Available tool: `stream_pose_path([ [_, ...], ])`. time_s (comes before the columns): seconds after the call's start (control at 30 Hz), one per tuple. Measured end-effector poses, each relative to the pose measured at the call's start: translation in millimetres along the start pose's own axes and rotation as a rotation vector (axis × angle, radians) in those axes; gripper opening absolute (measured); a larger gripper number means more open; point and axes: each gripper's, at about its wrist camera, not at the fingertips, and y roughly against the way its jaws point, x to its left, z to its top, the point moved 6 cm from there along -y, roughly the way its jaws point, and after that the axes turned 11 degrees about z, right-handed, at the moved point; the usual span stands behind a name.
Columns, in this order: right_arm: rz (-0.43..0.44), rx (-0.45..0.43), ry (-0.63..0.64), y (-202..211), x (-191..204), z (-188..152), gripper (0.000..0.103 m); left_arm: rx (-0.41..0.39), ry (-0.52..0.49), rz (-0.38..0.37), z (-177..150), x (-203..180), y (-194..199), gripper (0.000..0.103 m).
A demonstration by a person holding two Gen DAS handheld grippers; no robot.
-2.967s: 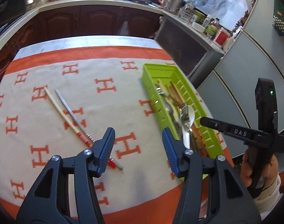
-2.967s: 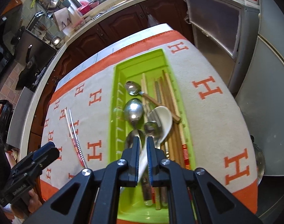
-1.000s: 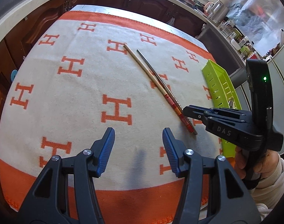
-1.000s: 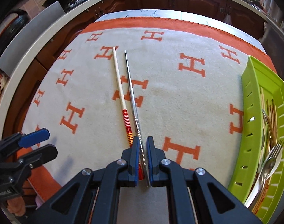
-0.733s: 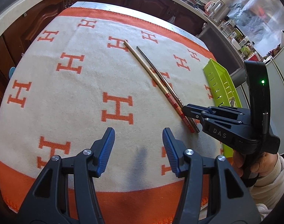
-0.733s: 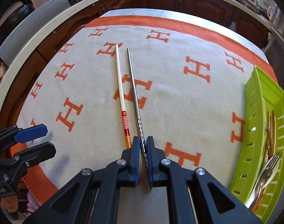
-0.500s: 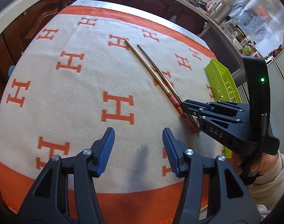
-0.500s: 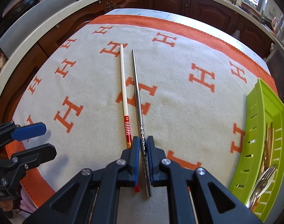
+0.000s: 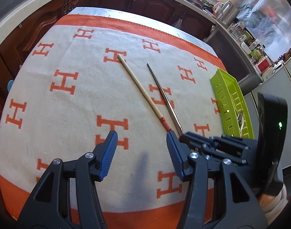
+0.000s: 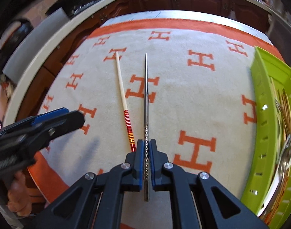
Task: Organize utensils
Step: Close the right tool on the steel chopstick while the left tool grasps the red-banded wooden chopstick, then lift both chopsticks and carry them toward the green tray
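The right tool [image 10: 146, 148] is now pinching the metal chopstick [image 10: 146, 95] by its twisted end, having closed on it moments ago; the wooden chopstick [image 10: 122, 95] is lying alongside on the worktop; the left tool [image 9: 141, 152] is hovering spread; the green tray [image 10: 260, 114] is waiting rightward.

My table's cream blanket with orange H's [image 9: 73, 103] carries a red-banded wooden chopstick [image 9: 139, 91], with a perforated lime-green plastic tray [image 10: 260, 133] well to its right.

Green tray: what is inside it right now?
The green tray holds forks and wooden chopsticks. Its near wall and the picture edge hide the rest, so any other contents cannot be told.
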Motion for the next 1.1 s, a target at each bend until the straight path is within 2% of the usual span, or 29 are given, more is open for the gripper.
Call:
stream_pose_path([
  [0.27, 0.043, -0.119, -0.059, 47.0, -14.0, 0.4, 0.005, 0.04, 0.029, 0.109, 23.7, -8.3, -19.2, 0.05],
  [0.43, 0.007, -0.091, -0.083, 43.2, -28.6, -9.6, 0.005, 0.091, 0.032, 0.181, 31.9, -21.5, -44.1, 0.05],
  [0.57, -0.009, -0.072, -0.09, 38.1, -31.3, -17.1, 0.005, 0.143, 0.021, 0.27, 29.9, -31.7, -65.3, 0.051],
  [0.7, 0.006, -0.064, -0.104, 33.7, -32.4, -17.6, 0.005, 0.121, 0.002, 0.35, 30.1, -40.0, -69.2, 0.051],
  [0.77, 0.011, -0.053, -0.112, 30.7, -32.5, -19.2, 0.005, 0.082, -0.016, 0.35, 31.1, -46.9, -68.2, 0.033],
  [0.8, 0.014, -0.048, -0.116, 29.5, -32.7, -20.6, 0.005, 0.073, -0.033, 0.344, 31.2, -50.2, -68.1, 0.009],
  [0.9, 0.018, -0.028, -0.125, 24.0, -33.8, -23.6, 0.006, 0.062, -0.089, 0.316, 30.5, -56.3, -67.8, 0.003],
  [1.03, 0.023, -0.027, -0.142, 20.7, -33.4, -23.8, 0.006, 0.043, -0.155, 0.266, 27.0, -57.8, -64.9, 0.003],
  [1.1, 0.015, -0.033, -0.147, 19.8, -33.6, -21.6, 0.006, 0.044, -0.157, 0.242, 23.6, -54.0, -62.2, 0.003],
])
